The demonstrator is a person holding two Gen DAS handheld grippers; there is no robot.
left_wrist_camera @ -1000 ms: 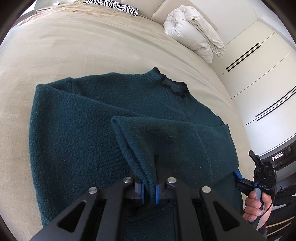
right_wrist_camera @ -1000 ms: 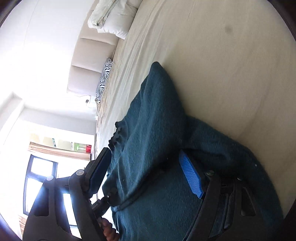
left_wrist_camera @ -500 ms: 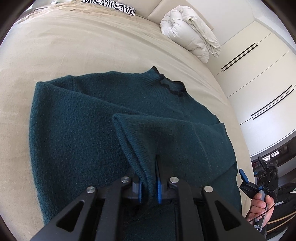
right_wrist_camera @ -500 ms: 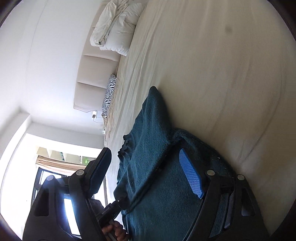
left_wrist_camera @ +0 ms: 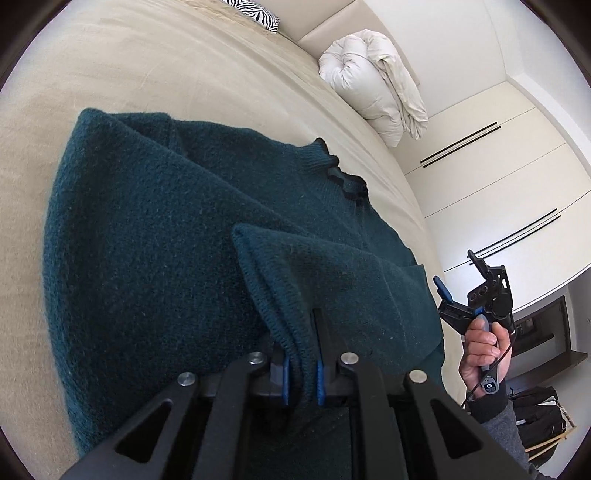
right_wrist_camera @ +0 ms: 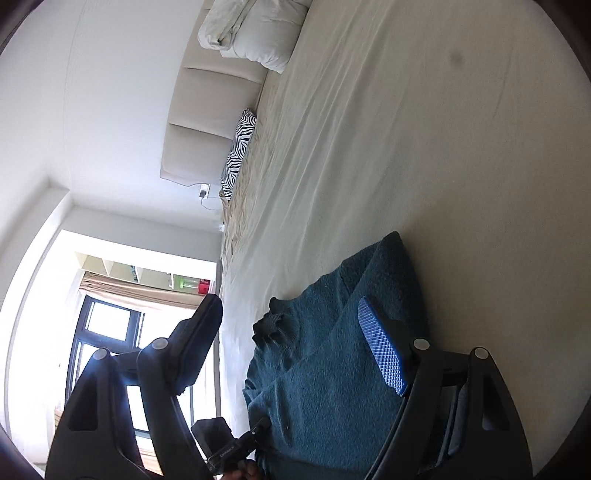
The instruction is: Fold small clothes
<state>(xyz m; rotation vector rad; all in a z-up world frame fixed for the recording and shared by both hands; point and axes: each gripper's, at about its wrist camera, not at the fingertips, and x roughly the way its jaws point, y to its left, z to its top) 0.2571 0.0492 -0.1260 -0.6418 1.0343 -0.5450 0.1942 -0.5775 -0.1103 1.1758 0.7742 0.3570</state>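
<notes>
A dark teal knit sweater lies on the beige bed, its black-trimmed collar towards the right. My left gripper is shut on a fold of the sweater's edge and holds it lifted over the body. My right gripper is open and empty, raised off the sweater; it also shows in the left wrist view, held at the bed's right side.
A rolled white duvet and a zebra-striped pillow lie near the headboard. White wardrobe doors stand to the right. A window is beyond the bed.
My right gripper let go of the sweater's side and lifted away from it, jaws wide. My left gripper has carried its held fold further over the sweater.
</notes>
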